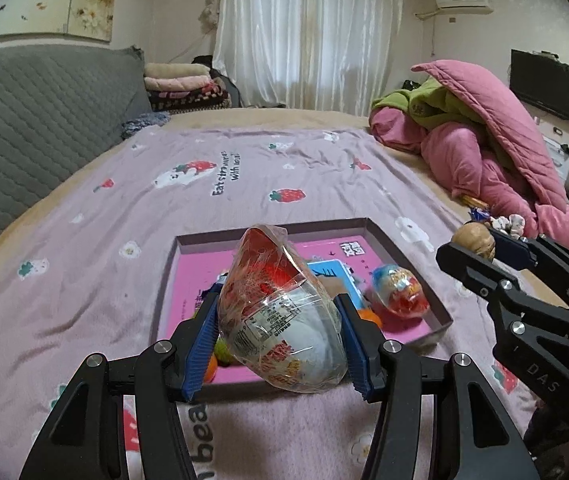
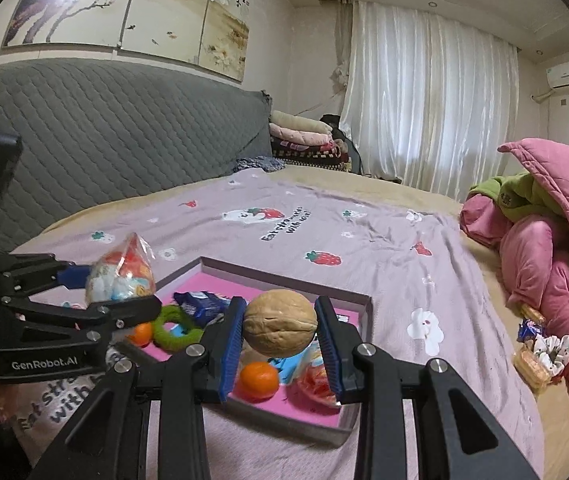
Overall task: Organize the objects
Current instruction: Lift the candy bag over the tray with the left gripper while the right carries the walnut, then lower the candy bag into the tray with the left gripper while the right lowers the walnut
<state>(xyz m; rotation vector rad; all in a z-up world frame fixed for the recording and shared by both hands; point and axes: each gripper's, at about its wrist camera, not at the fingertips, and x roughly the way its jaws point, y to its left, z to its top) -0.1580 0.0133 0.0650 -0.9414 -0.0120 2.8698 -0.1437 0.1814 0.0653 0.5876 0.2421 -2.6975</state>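
Both tools hung loaded above the box point(image 1: 412, 258).
Left tool point(image 1: 280, 322) pinched a wrapped snack point(image 1: 280, 312); right tool point(image 2: 280, 328), angled downward, pinched a walnut point(image 2: 279, 328).

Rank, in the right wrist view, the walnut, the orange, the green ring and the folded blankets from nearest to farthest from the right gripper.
1. Walnut, gripped in the right gripper.
2. Orange, just below, in the box.
3. Green ring, left.
4. Folded blankets, far end of the bed.

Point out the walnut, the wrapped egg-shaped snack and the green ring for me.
walnut point(image 2: 279, 328), right wrist view, middle of its shell.
wrapped egg-shaped snack point(image 1: 280, 312), left wrist view, middle of its wrapper.
green ring point(image 2: 164, 334), right wrist view, its left arc.
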